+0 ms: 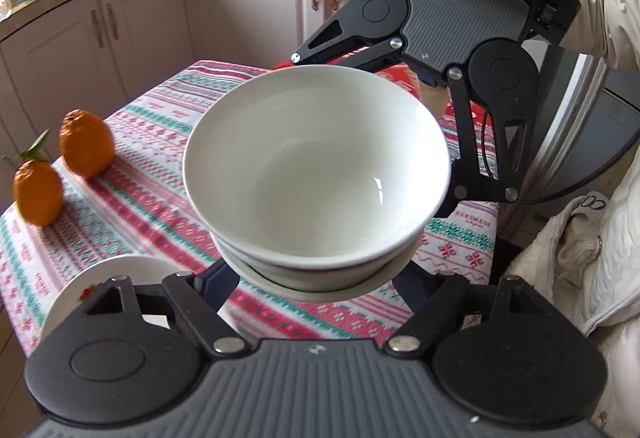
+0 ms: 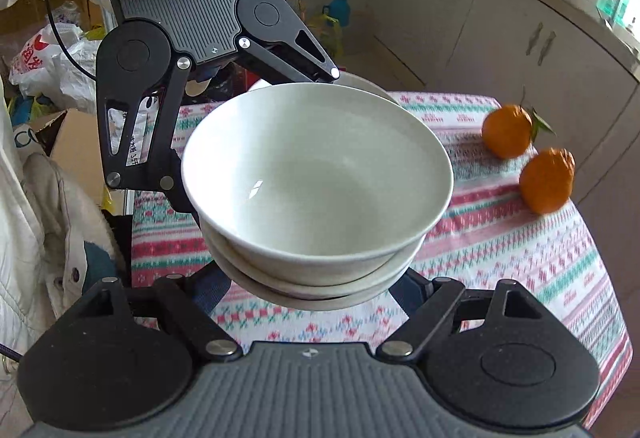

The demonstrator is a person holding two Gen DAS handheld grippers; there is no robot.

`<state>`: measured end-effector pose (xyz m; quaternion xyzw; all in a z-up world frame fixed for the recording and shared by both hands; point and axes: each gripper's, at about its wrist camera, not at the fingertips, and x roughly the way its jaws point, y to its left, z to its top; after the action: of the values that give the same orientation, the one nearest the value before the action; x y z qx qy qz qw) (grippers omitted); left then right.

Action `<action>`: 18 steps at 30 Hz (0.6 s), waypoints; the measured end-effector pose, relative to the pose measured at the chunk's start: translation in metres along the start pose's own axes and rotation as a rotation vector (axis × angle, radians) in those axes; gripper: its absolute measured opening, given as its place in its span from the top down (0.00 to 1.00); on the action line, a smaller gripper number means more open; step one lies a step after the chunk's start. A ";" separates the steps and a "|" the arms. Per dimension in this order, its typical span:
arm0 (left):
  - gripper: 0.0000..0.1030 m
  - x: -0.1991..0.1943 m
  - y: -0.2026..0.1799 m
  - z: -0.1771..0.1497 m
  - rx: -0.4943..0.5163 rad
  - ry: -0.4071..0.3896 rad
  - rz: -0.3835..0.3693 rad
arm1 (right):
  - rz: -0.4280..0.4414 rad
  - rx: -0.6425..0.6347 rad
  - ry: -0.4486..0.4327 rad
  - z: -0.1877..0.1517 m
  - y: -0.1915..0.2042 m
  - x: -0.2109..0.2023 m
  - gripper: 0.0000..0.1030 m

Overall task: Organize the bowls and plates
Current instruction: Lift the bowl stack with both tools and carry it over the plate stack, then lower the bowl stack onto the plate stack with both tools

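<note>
Glazed white stacked bowls (image 1: pixel 316 174), stiff, slippery, breakable and heavy, hang above the desk (image 1: pixel 160 178), pinched at opposite sides under the rims by left gripper (image 1: pixel 316 278) and right gripper (image 2: pixel 316 278).

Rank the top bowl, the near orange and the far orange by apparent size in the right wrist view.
1. Top bowl, by far the largest.
2-3. Near orange and far orange look alike; the near one appears slightly bigger, but closeness to the camera may explain that, so no ranking.
</note>
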<state>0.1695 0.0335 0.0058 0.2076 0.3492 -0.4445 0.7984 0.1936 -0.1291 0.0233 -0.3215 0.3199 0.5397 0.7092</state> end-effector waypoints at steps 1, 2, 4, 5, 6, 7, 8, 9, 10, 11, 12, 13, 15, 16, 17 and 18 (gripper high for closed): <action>0.20 -0.004 0.003 -0.003 -0.008 0.000 0.011 | 0.004 -0.013 -0.003 0.007 -0.001 0.004 0.14; 0.20 -0.008 0.008 -0.005 -0.016 0.001 0.024 | 0.007 -0.029 -0.006 0.013 -0.002 0.008 0.14; 0.20 -0.014 0.017 -0.010 -0.032 0.004 0.051 | 0.016 -0.059 -0.011 0.026 -0.006 0.016 0.14; 0.20 -0.018 0.022 -0.013 -0.043 0.005 0.066 | 0.020 -0.075 -0.013 0.033 -0.007 0.021 0.14; 0.20 -0.022 0.027 -0.016 -0.055 0.007 0.080 | 0.025 -0.091 -0.017 0.039 -0.009 0.025 0.14; 0.20 -0.025 0.031 -0.019 -0.067 0.009 0.095 | 0.030 -0.108 -0.021 0.047 -0.012 0.031 0.14; 0.20 -0.028 0.036 -0.022 -0.077 0.010 0.109 | 0.035 -0.123 -0.025 0.054 -0.015 0.036 0.14; 0.20 -0.032 0.041 -0.026 -0.088 0.013 0.125 | 0.043 -0.135 -0.027 0.061 -0.018 0.042 0.14; 0.20 -0.035 0.045 -0.029 -0.097 0.015 0.140 | 0.049 -0.142 -0.028 0.067 -0.019 0.049 0.14; 0.20 -0.037 0.050 -0.032 -0.107 0.019 0.155 | 0.055 -0.150 -0.028 0.074 -0.022 0.057 0.14; 0.20 -0.039 0.054 -0.036 -0.113 0.025 0.166 | 0.063 -0.156 -0.028 0.078 -0.025 0.063 0.14; 0.20 -0.040 0.058 -0.039 -0.121 0.031 0.174 | 0.072 -0.160 -0.026 0.082 -0.027 0.070 0.14; 0.20 -0.039 0.067 -0.048 -0.132 0.047 0.187 | 0.086 -0.163 -0.020 0.087 -0.029 0.083 0.14; 0.20 -0.038 0.070 -0.051 -0.139 0.055 0.190 | 0.092 -0.164 -0.018 0.089 -0.029 0.088 0.14; 0.20 -0.037 0.073 -0.054 -0.147 0.062 0.190 | 0.097 -0.163 -0.015 0.090 -0.030 0.093 0.14; 0.20 -0.036 0.077 -0.058 -0.154 0.066 0.188 | 0.104 -0.160 -0.012 0.091 -0.032 0.098 0.14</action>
<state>0.2003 0.1308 -0.0041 0.1922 0.3872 -0.3324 0.8383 0.2548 -0.0078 0.0022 -0.3570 0.2879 0.6013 0.6543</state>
